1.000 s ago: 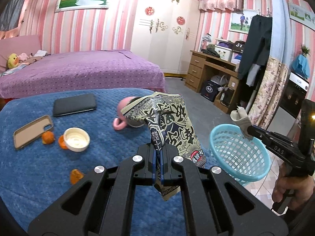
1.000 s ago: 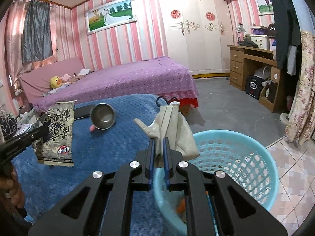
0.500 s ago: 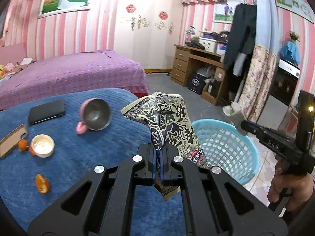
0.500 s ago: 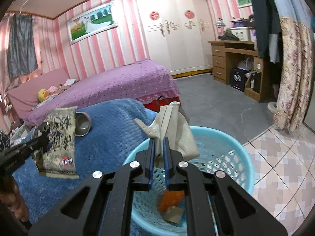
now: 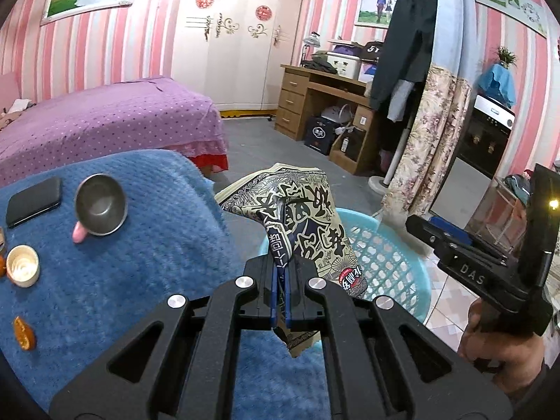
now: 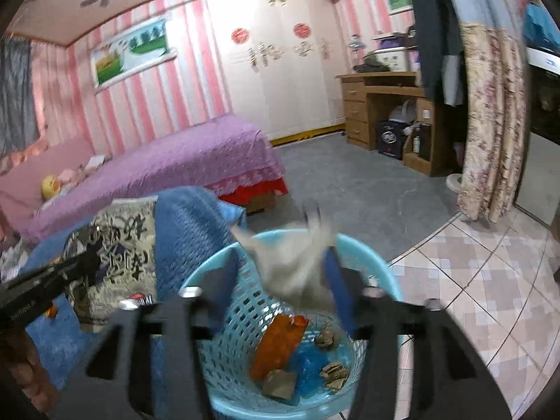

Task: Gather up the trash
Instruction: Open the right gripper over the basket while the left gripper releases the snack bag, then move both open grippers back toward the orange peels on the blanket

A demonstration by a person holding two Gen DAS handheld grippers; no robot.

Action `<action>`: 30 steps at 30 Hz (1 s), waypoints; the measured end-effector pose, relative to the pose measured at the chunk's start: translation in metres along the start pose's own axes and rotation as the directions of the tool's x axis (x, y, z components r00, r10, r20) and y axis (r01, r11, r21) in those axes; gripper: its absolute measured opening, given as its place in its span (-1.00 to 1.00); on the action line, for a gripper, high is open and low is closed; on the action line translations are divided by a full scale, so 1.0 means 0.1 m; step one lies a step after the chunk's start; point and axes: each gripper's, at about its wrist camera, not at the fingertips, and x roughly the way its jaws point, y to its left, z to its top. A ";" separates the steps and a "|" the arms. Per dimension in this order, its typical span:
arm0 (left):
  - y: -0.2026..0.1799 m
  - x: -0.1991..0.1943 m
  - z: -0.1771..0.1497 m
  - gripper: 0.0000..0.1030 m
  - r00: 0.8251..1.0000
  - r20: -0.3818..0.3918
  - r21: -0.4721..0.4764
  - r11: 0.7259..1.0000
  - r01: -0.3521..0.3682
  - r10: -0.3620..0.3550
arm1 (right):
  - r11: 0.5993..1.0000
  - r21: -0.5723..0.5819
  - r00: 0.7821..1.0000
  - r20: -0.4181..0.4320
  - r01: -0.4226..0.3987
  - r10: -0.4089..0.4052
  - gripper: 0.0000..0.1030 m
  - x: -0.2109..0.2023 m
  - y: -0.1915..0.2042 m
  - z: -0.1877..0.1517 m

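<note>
My left gripper (image 5: 280, 269) is shut on a black-and-cream printed snack wrapper (image 5: 308, 224), held over the edge of the blue blanket beside the light-blue plastic basket (image 5: 392, 262). In the right wrist view my right gripper (image 6: 276, 269) hangs over the basket (image 6: 379, 262) with its jaws opening. A crumpled beige paper (image 6: 294, 266), blurred, is loose between them above the basket's inside. The left gripper (image 6: 87, 259) and the wrapper (image 6: 119, 245) show at the left there. The right gripper (image 5: 416, 224) and a hand appear at the right of the left wrist view.
The basket holds an orange wrapper (image 6: 280, 343), blue plastic and brown scraps. On the blue blanket (image 5: 122, 280) lie a steel cup (image 5: 100, 204), a black phone (image 5: 33, 201), a white cap (image 5: 22, 265) and an orange peel (image 5: 23, 332). Purple bed behind, wooden desk at right.
My right gripper, shut on the beige paper before, has moved over the basket and its jaws have parted. My left gripper has carried the wrapper rightward, closer to the basket.
</note>
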 end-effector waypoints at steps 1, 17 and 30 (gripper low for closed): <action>-0.03 0.05 0.01 -0.98 1.000 -0.007 0.002 1.000 0.006 -0.006 | 1.000 0.014 1.000 0.006 0.007 -0.007 0.09 -0.01 -0.03 0.01; 0.31 -0.09 0.10 -0.15 0.998 -0.007 0.003 0.998 -0.069 0.069 | 0.999 0.037 0.999 0.045 -0.003 0.002 0.09 -0.01 0.13 0.05; 2.32 -1.52 -0.37 -0.07 0.878 -0.005 -0.058 0.877 -0.478 0.478 | 0.926 -0.135 0.934 -0.121 -0.352 0.337 0.09 0.19 1.87 -0.28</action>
